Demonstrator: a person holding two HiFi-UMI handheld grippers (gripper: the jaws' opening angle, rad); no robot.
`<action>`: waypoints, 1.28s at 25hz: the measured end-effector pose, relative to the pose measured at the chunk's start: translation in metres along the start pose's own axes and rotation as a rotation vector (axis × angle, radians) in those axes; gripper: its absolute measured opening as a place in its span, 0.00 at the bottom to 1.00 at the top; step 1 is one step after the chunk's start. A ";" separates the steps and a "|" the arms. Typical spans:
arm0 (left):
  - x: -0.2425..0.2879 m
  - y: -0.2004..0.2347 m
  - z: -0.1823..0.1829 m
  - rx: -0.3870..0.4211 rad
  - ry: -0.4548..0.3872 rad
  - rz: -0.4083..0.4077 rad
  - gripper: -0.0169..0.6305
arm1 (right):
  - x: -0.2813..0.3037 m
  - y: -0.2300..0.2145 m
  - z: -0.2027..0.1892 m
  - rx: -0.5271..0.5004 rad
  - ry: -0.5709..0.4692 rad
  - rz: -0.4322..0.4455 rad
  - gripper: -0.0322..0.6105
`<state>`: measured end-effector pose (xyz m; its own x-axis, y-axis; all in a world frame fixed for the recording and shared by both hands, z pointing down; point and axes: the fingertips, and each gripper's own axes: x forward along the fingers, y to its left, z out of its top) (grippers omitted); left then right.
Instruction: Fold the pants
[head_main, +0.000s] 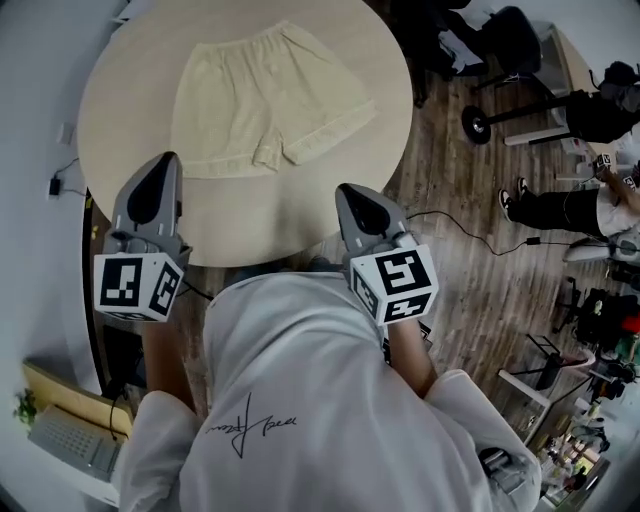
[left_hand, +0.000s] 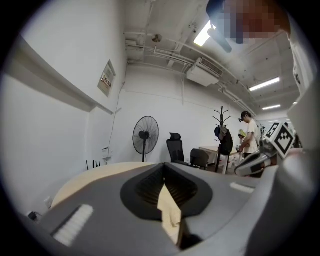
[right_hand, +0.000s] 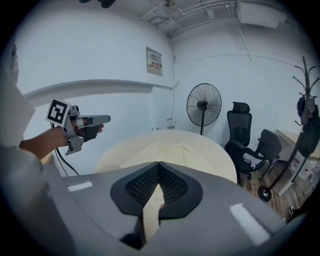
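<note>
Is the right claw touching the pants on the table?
Apart. The head view shows bare table between the right claw and the pants; the claw is shut and empty.

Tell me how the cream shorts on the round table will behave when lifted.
Probably floppy: the shorts lie flat with soft wrinkles, so they would drape. Likely light: the cloth looks thin. On the smooth table they may slide when pushed.

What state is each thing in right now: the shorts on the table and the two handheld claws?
pants: spread flat on the round table, unfolded, untouched.
left gripper: jaws shut, empty, clear of the pants.
right gripper: jaws shut, empty, clear of the pants.
</note>
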<state>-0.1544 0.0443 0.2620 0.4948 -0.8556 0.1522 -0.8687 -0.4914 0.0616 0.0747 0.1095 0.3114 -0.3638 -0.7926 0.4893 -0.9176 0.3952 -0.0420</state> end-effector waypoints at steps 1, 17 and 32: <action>0.003 0.005 -0.001 0.010 0.007 -0.017 0.11 | 0.003 0.003 0.000 0.005 0.003 -0.007 0.04; 0.083 0.007 0.010 0.229 0.029 -0.275 0.11 | 0.009 -0.010 -0.017 0.052 0.052 -0.127 0.04; 0.202 0.017 0.000 0.390 0.161 -0.435 0.11 | 0.039 -0.066 -0.020 0.084 0.115 -0.103 0.04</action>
<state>-0.0694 -0.1374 0.2937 0.7668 -0.5421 0.3437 -0.5000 -0.8402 -0.2098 0.1249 0.0618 0.3506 -0.2510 -0.7668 0.5907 -0.9610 0.2705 -0.0572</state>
